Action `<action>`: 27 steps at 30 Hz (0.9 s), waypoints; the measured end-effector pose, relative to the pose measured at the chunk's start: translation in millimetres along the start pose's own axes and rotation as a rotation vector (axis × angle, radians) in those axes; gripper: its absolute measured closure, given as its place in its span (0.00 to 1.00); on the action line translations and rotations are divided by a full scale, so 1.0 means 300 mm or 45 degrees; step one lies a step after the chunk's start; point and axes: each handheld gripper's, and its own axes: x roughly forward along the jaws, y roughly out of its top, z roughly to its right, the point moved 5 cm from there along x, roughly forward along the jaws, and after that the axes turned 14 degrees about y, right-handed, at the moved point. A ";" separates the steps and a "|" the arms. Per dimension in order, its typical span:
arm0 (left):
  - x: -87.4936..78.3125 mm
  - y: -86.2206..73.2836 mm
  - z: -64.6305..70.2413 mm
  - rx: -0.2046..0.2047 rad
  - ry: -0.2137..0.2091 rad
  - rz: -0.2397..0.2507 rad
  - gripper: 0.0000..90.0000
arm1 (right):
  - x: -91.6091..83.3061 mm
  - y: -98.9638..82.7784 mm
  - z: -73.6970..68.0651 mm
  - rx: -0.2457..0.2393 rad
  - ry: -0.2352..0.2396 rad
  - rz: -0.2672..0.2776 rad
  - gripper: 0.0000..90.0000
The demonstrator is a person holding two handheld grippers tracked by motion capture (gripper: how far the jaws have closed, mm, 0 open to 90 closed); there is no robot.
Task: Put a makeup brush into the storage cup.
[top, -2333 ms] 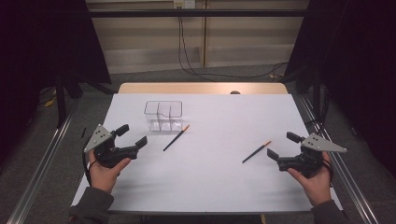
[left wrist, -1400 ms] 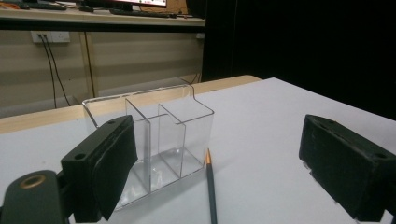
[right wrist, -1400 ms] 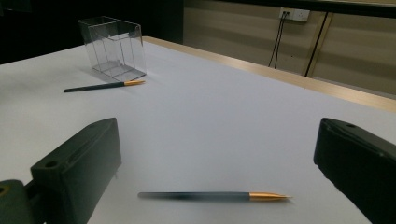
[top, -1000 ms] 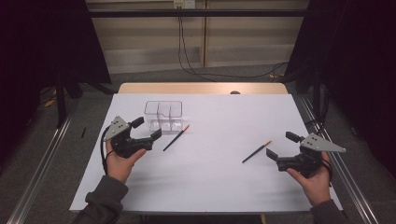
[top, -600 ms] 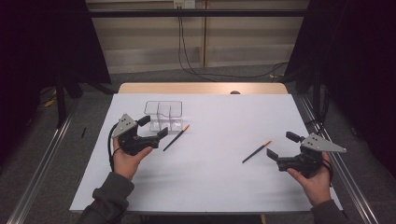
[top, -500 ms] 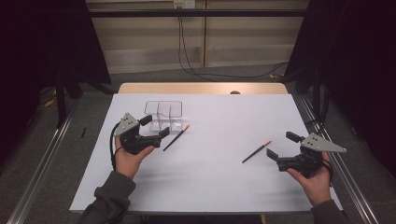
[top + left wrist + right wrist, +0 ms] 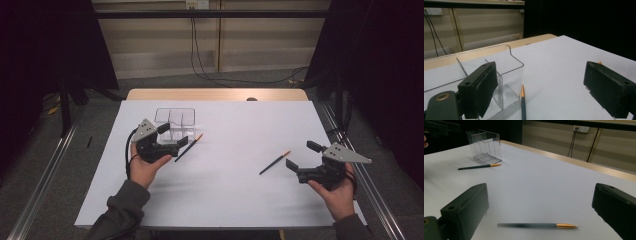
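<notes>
Two dark pencils with orange tips lie on the white table. In the high view, one pencil (image 7: 189,147) rests just right of a clear divided box (image 7: 175,122). My left gripper (image 7: 174,135) hovers at its lower end, open and empty. In the left gripper view that pencil (image 7: 523,101) lies between the black jaws, nearer the left one, beside the box (image 7: 506,62). The other pencil (image 7: 274,162) lies at the right. My right gripper (image 7: 302,155) stands open close to it, with the pencil (image 7: 536,225) low between its jaws, which do not touch it.
The white sheet (image 7: 230,190) covers the table, with a wooden strip (image 7: 215,94) at the far edge. Metal rails run along both sides. The right gripper view has the box (image 7: 485,145) and the far pencil (image 7: 477,166) at upper left.
My left hand has moved right and forward, from the table's left part up to the pencil beside the box. Its jaws stay open. The right hand has not moved.
</notes>
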 end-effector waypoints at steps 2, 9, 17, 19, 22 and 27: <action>0.010 0.001 0.010 0.008 -0.004 -0.021 0.13 | 0.000 -0.001 0.000 0.005 0.003 -0.003 0.00; 0.033 -0.001 0.018 0.026 -0.001 -0.056 0.13 | 0.000 -0.001 0.001 -0.001 0.001 -0.002 0.00; 0.060 -0.010 0.031 0.024 -0.002 -0.112 0.13 | 0.000 -0.001 0.002 -0.002 -0.001 -0.003 0.00; 0.065 -0.007 0.035 0.032 -0.007 -0.111 0.13 | 0.000 -0.001 0.001 0.001 0.002 -0.004 0.00; 0.074 -0.006 0.042 0.026 -0.011 -0.114 0.13 | -0.001 0.000 0.001 -0.003 0.000 -0.003 0.00; 0.094 -0.007 0.056 0.047 -0.029 -0.137 0.13 | 0.000 0.000 0.000 0.002 0.001 -0.002 0.00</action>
